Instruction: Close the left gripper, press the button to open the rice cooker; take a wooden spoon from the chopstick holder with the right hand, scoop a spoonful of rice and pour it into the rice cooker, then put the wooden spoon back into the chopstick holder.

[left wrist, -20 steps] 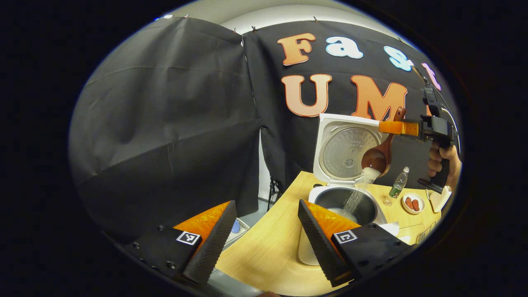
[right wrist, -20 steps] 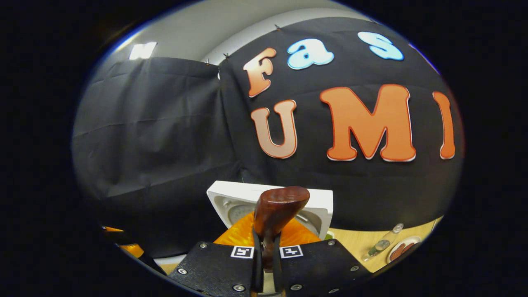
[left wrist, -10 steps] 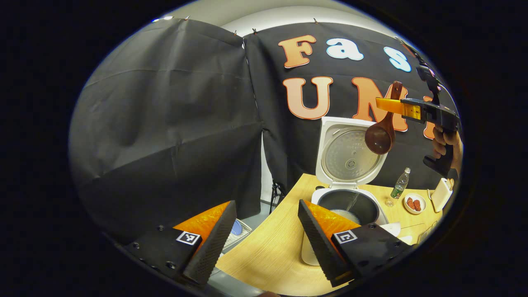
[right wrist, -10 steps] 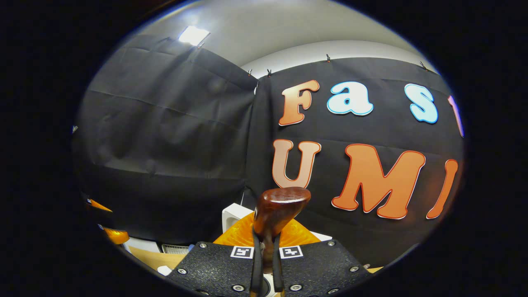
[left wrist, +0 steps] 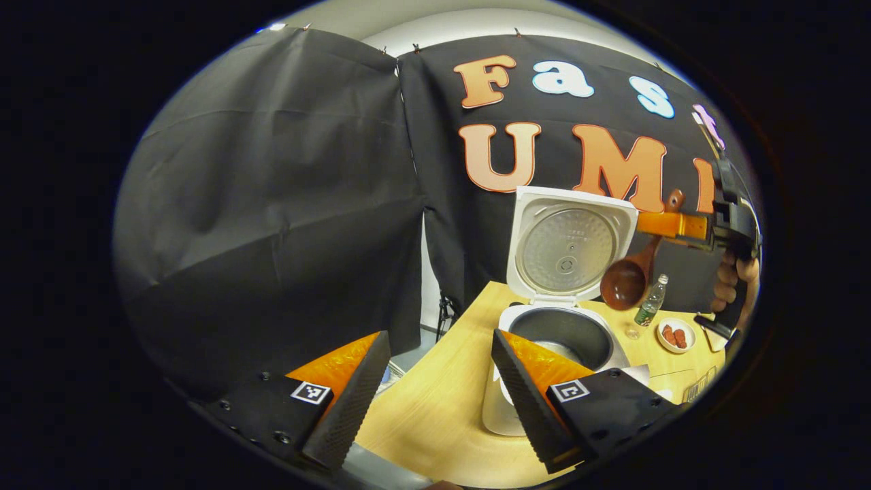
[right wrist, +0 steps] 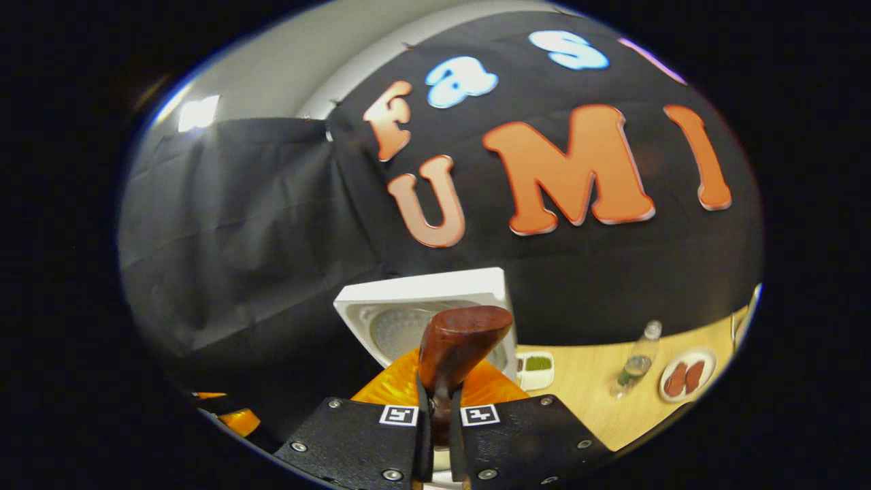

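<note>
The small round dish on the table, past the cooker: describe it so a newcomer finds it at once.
Start at the white rice cooker with its lid raised on the wooden table. Beyond it stands a clear plastic bottle; the small white dish sits just beside that. It alone holds two reddish pieces.

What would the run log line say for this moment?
phase: after pour | right hand-held gripper: shut on wooden spoon, bowl empty | left hand-held gripper: open | rice cooker: lid up
</note>
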`<state>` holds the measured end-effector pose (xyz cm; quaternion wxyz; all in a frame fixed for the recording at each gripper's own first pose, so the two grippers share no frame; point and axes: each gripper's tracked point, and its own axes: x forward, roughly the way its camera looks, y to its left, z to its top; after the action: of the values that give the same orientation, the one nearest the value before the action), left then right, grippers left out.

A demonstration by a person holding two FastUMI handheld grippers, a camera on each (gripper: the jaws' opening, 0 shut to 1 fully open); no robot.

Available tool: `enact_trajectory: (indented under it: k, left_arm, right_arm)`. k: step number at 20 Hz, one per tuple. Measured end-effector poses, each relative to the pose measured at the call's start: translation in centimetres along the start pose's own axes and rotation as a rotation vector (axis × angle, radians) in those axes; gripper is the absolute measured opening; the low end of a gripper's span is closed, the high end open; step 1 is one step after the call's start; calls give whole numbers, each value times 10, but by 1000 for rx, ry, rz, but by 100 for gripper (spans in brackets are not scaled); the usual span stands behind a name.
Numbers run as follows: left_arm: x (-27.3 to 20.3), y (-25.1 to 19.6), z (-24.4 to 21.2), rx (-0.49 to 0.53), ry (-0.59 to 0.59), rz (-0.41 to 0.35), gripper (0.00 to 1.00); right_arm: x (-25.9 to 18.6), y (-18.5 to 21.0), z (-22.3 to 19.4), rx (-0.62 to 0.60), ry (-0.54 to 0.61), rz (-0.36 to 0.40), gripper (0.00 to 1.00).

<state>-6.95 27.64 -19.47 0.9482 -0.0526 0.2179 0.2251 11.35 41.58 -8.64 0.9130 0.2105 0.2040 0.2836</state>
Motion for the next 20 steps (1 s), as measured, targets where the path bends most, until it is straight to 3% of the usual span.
enact_trajectory:
  k: [5,9,12,16,20]
  left_arm:
    - [-1,-37,-1,-8,11,-50,100]
    - [-6,-80,-4,2,27,-108,96]
    - [-12,-110,-4,14,36,-151,100]
    - [-19,-141,1,28,35,-189,100]
    - [-31,-160,8,35,28,-200,100]
  right_arm:
    - [-65,-110,-22,313,19,-177,8]
    - [-148,-204,-59,430,6,-350,8]
    - [-203,-260,-65,507,-31,-465,9]
    - [-268,-321,-56,502,-102,-588,9]
    - [-306,-361,-49,414,-138,-642,10]
